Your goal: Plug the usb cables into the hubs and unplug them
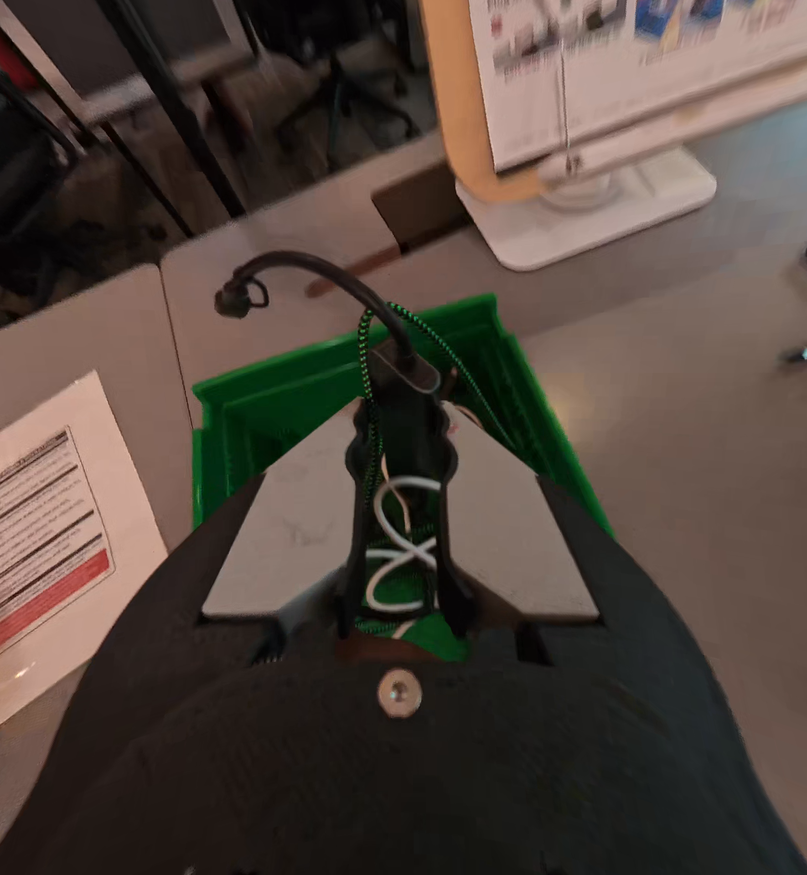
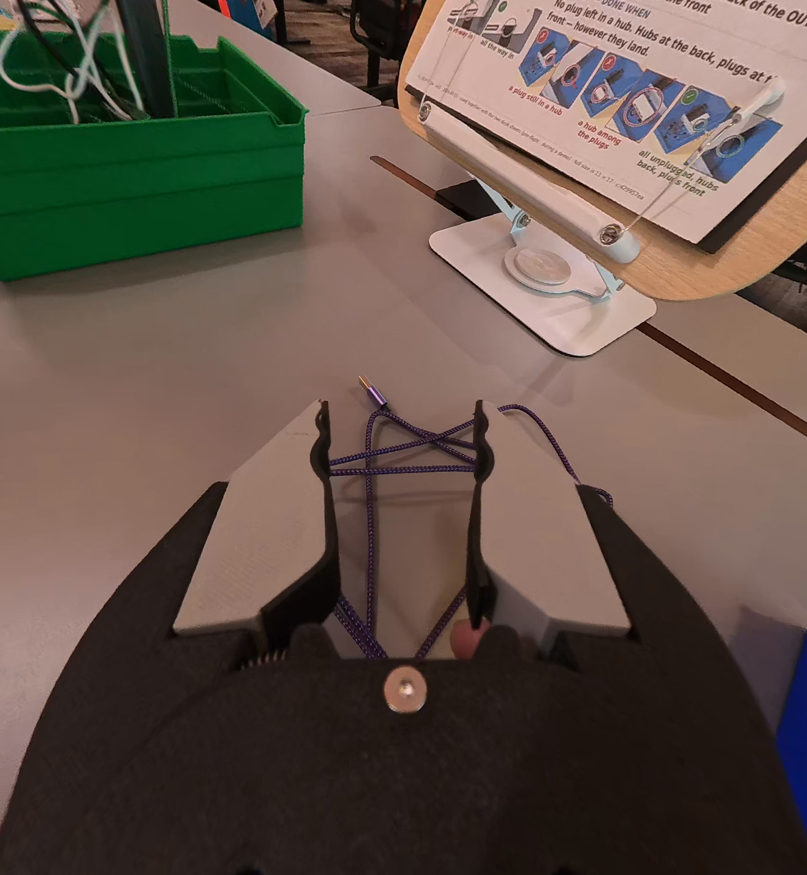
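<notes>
Braided purple cable [image 2: 368,497], glossy green plastic bin [image 2: 155,156]

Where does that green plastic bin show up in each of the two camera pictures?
Left wrist view: green bin sits centre, directly beyond and beneath the left gripper.
Right wrist view: it fills the upper left corner, cables inside.
Shared landmark: the white-based sign stand, right of the bin.

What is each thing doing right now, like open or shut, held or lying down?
Left tool: shut on the black hub, lifted over the bin.
Black hub: gripped, its short black cord curving up and free.
Green bin: on the table, cables inside.
White cable: looped in the bin.
Right tool: open, holding nothing.
Purple cable: unplugged, tangled loose on the table.
Instruction stand: upright, tilted back.
</notes>
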### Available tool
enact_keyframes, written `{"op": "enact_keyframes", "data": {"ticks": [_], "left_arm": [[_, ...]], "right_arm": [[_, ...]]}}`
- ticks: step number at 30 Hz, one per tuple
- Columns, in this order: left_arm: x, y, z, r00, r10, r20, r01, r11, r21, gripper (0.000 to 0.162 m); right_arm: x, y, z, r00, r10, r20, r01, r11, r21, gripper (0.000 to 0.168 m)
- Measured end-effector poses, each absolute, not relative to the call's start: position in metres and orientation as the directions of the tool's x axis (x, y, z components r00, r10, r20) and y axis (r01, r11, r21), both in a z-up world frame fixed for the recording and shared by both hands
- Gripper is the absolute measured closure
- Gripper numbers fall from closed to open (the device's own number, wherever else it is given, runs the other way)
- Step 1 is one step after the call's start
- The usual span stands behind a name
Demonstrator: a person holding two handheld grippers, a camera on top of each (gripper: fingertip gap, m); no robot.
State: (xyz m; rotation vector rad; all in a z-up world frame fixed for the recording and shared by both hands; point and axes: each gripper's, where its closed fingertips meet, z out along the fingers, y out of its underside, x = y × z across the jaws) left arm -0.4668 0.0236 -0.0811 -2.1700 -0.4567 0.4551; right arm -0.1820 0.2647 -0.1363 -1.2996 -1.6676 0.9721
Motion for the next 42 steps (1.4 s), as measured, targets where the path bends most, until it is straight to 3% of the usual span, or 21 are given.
{"op": "enact_keyframes", "data": {"ticks": [3, 12, 15, 19, 24, 27, 33, 42], "left_arm": [[-0.459, 0.018, -0.093, 0.878, 0.408, -0.250, 0.102, -0.672, -0.734, 0.151], [-0.442, 0.024, -0.073, 0.857, 0.308, -0.412, -0.069, -0.724, -0.686, 0.151], [-0.445, 0.023, -0.074, 0.901, 0.361, -0.239, 0.081, -0.683, -0.726, 0.152], [-0.405, 0.035, -0.060, 0.983, 0.179, -0.037, 0.093, -0.664, -0.742, 0.151], [-0.407, 0.023, -0.064, 0.982, 0.112, 0.149, 0.180, -0.789, -0.588, 0.149], [-0.420, 0.024, -0.065, 0.959, 0.176, 0.223, 0.269, -0.816, -0.512, 0.150], [-0.433, 0.048, -0.046, 0.911, 0.198, 0.361, 0.399, -0.641, -0.655, 0.162], [-0.446, 0.040, -0.069, 0.919, 0.246, 0.307, 0.393, -0.543, -0.742, 0.162]], "right_arm": [[-0.182, 0.262, -0.137, -0.167, 0.978, 0.127, 0.368, 0.181, -0.912, 0.110], [-0.181, 0.265, -0.139, -0.165, 0.979, 0.122, 0.372, 0.176, -0.911, 0.111], [-0.181, 0.263, -0.138, -0.170, 0.979, 0.111, 0.370, 0.168, -0.914, 0.111], [-0.182, 0.262, -0.140, -0.174, 0.976, 0.128, 0.377, 0.186, -0.907, 0.111], [-0.182, 0.260, -0.141, -0.182, 0.976, 0.123, 0.378, 0.184, -0.907, 0.112], [-0.183, 0.258, -0.143, -0.188, 0.974, 0.126, 0.387, 0.192, -0.902, 0.111], [-0.181, 0.260, -0.144, -0.190, 0.973, 0.129, 0.389, 0.196, -0.900, 0.112], [-0.180, 0.259, -0.145, -0.196, 0.971, 0.139, 0.392, 0.208, -0.896, 0.112]]}}
